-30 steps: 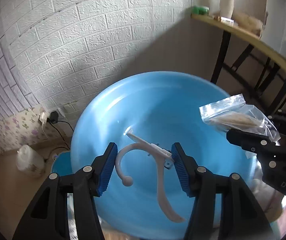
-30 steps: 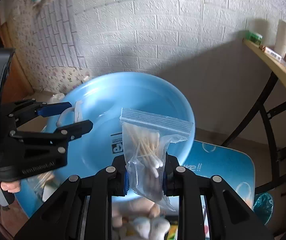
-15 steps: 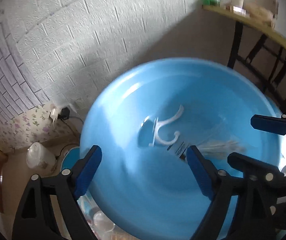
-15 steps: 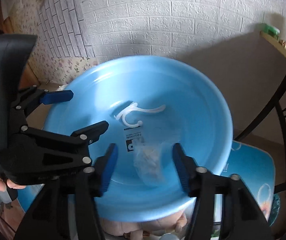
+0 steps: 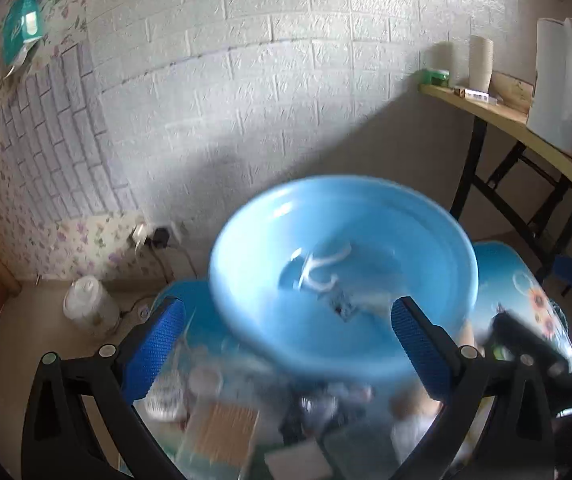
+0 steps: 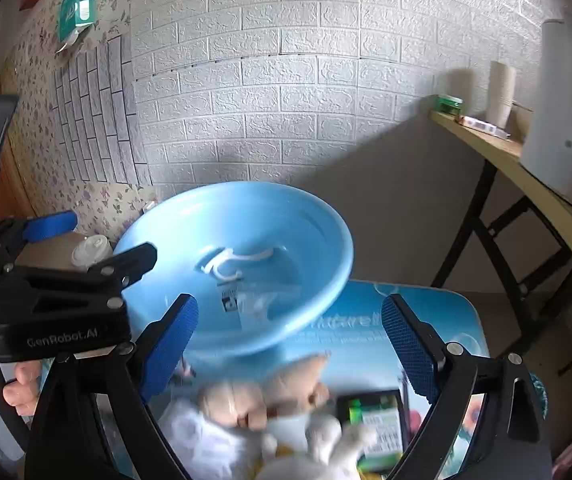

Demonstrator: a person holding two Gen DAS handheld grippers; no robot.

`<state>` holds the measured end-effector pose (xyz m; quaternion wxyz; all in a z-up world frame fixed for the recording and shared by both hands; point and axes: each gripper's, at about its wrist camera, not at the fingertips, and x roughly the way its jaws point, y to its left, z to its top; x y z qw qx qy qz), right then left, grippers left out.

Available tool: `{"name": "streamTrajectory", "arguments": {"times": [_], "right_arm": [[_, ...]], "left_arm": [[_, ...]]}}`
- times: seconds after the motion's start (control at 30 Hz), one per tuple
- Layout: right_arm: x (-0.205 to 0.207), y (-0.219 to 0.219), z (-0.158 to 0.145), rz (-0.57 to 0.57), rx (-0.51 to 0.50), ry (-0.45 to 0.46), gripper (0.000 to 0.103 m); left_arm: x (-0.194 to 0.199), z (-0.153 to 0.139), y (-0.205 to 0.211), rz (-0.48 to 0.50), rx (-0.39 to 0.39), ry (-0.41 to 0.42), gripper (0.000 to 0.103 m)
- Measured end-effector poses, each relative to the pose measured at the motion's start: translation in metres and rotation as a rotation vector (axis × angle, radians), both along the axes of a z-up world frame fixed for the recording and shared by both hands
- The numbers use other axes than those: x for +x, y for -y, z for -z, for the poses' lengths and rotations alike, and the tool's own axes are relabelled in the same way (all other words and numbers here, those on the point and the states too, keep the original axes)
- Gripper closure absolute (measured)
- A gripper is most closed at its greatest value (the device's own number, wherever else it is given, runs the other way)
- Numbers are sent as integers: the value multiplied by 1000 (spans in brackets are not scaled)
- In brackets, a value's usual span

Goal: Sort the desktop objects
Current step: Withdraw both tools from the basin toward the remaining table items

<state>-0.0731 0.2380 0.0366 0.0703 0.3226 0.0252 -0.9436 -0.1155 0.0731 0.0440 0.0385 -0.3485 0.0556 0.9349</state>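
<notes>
A round light-blue plastic basin (image 5: 344, 276) is sitting on a blue printed tabletop (image 6: 418, 320), holding a white plastic hook (image 5: 322, 268) and a clear zip bag of cotton swabs (image 6: 257, 304). The left gripper (image 5: 286, 344) and right gripper (image 6: 288, 346) are hanging wide apart and empty, their jaws having just been opening.

Each camera sits on a gripper and looks forward and down between its two blue fingers. Both face the white brick wall (image 5: 286, 80) and are close to the blue bowl (image 5: 366, 344) on the small table (image 6: 426, 320). Both see the bowl, the wall and the wooden shelf (image 6: 486, 140).
</notes>
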Motion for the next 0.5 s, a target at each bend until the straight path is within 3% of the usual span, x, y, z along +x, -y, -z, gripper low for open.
{"name": "streamTrajectory", "arguments": {"times": [0.2,0.3,0.37,0.5], "right_arm": [[34,0,-16,18,-29,-52,12],[39,6,-16,10,-1,-2,10],[39,6,-13,3,-12,34,10],[54,1,-6,11,-26,10,10]], "left_arm": [[41,7,17,-79,-25,-6,0],[58,9,22,-105,-64,-29,0],[67,9,28,-114,-49,-17,0],[83,8,38,-140,-7,-36,0]]}}
